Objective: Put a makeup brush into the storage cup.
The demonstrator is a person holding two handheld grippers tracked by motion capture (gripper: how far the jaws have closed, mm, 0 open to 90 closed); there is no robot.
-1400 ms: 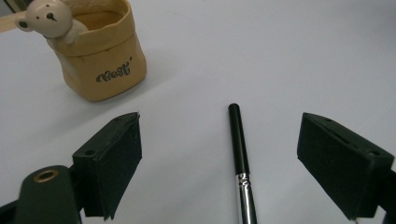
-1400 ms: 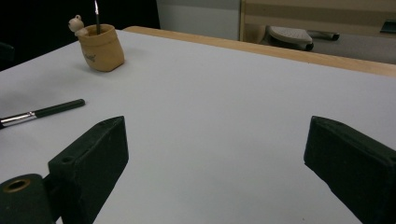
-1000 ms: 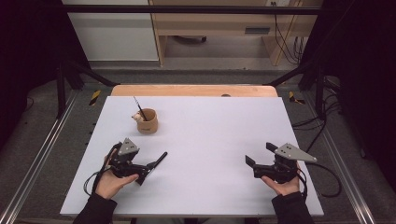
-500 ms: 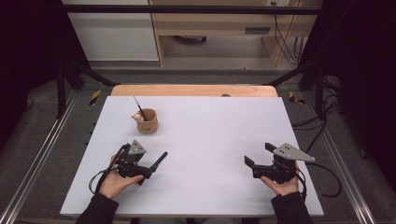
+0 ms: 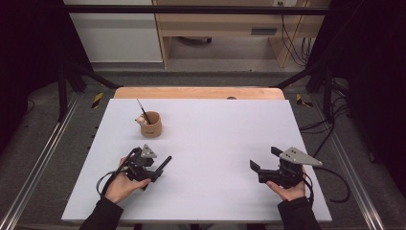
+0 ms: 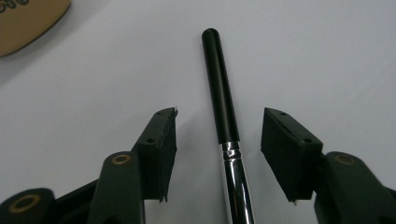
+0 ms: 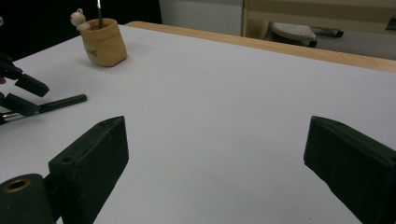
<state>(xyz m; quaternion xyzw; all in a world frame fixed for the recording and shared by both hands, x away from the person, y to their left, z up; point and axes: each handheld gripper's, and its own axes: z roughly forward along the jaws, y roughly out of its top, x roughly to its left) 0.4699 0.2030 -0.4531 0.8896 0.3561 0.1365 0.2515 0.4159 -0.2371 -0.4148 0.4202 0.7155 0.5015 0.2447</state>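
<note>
Black-handled brush (image 6: pixel 220 93), one, lies flat on the white desk (image 5: pixel 215 143) near its left edge, between the jaws of the left gripper (image 5: pixel 155 167); these have just been closing and are not yet touching it. One tan cup (image 5: pixel 151 123) stands toward the far-left corner. Right gripper (image 5: pixel 261 160): jaws released, empty.

Table (image 5: pixel 215 143) top plain pale lavender-white, no pattern; far edge light wood. Brush (image 6: pixel 219 98) centre of left gripper view: glossy black handle, shiny silver ferrule below. Left gripper (image 5: pixel 152 168) lower left of high view, matte black, brass-coloured rivets, grey plate on top. Right gripper (image 5: pixel 262 160) lower right, same black with grey plate. Pouch (image 5: pixel 151 123) upper left, tan-brown, dark lettering, holds a thin black stick. Sleeves black. Floor grey, yellow-black striped tape near table corners.
</note>
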